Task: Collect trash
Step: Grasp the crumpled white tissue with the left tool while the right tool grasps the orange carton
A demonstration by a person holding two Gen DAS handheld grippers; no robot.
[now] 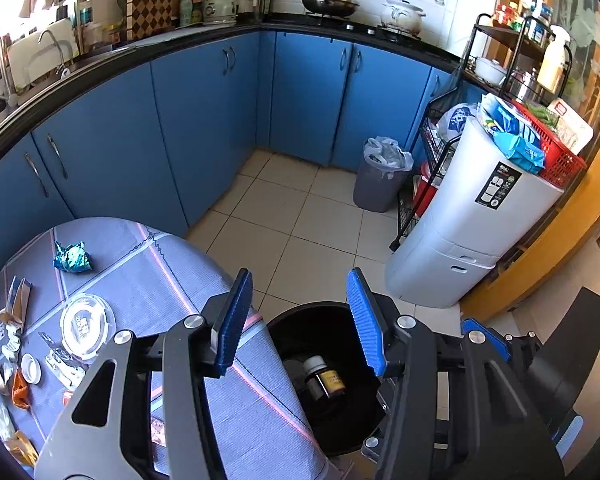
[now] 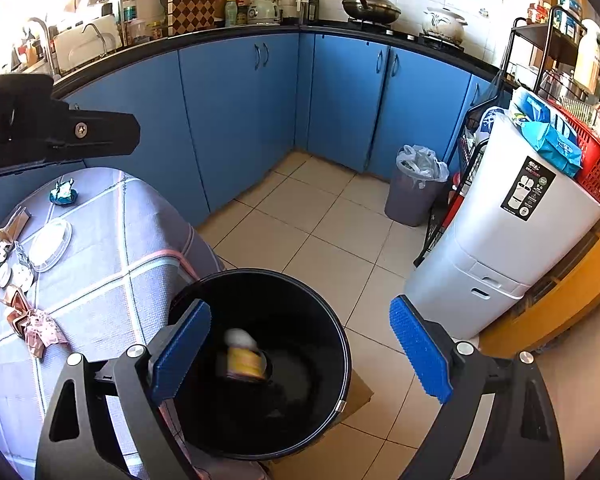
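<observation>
Both grippers hang over the black bin (image 2: 260, 360) on a tiled kitchen floor, blue cabinets (image 2: 236, 112) ahead. Right gripper (image 2: 300, 352) spread wide, empty; brown bottle (image 2: 242, 356) in the bin below it. Left gripper (image 1: 300, 320) part-open, empty. Wrappers (image 1: 73, 257) on cloth-covered table (image 1: 172, 272), left.

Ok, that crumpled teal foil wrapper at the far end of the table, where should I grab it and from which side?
Probably from above. The teal wrapper lies low and alone on the tablecloth, so fingers straddling its raised crumpled middle should pinch the folds. Its thin edges lie close to the cloth and would likely slip. The left gripper is empty and closer to it.
</observation>
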